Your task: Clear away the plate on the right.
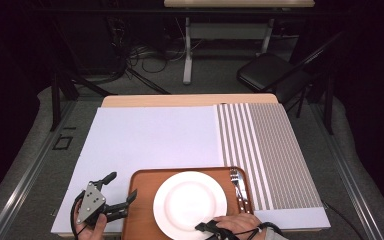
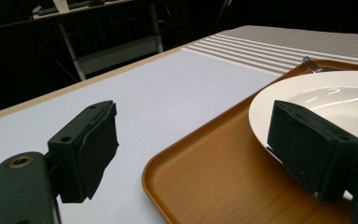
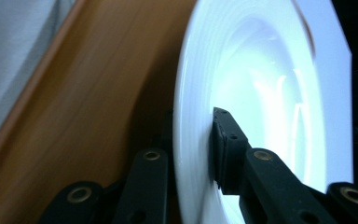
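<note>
right gripper view: right hand-held gripper (image 3: pixel 193 144) clamps plate (image 3: pixel 261 93) rim (on tray (image 3: pixel 98 107)).

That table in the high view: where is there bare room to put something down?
The white sheet beyond the tray is bare up to the far table edge. The striped mat on the right is bare too. The tray is crowded: plate, fork, the right tongs on the plate's near rim, the left tongs over the tray's left edge.

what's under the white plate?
The white plate sits on the brown tray, with a fork beside it. The right tongs straddle its near rim, one jaw beneath. The tray surface under the plate is hidden.
</note>
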